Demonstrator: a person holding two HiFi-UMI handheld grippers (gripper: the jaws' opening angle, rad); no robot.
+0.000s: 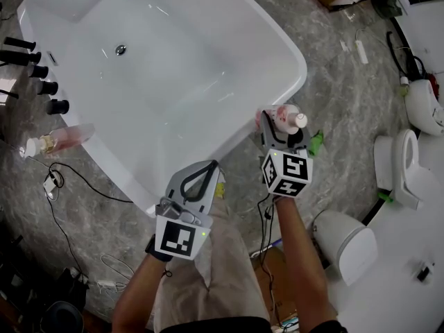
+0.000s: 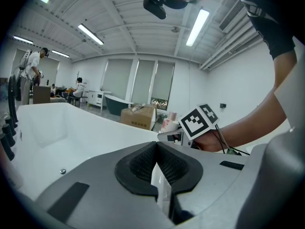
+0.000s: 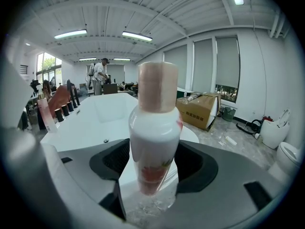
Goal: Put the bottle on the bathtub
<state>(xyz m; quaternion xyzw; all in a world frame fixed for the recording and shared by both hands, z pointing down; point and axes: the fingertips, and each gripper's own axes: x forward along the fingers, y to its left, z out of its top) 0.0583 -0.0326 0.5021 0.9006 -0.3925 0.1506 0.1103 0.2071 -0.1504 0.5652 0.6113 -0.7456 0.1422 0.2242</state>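
White acrylic fills most of the head view. The bathtub point(image 1: 290, 53) lies ahead of both grippers, its near rim just beyond the left gripper point(image 1: 212, 166), whose jaws are pressed together with nothing in them. The right gripper point(image 1: 283, 132) is off the tub's near corner, over the grey stone floor point(image 1: 333, 89). It is clamped round the bottle point(image 1: 288, 114), which is clear of the rim. Well to the left gripper's left, a second pink bottle point(image 1: 66, 139) sits at the tub's rim near a row of black tap fittings point(image 1: 43, 68).

From the left gripper view, the dark pads point(image 2: 143, 163) meet at their tips, empty. The tub's basin opens ahead and to the left. To the right is the other gripper's marker cube point(image 2: 200, 120), with the bottle just behind it.

From the right gripper view, the bottle stands upright between the pads, gripped low on its body, pale cap uppermost. The tub stretches beyond it, and a cardboard box point(image 3: 195, 109) sits on the floor to its right.
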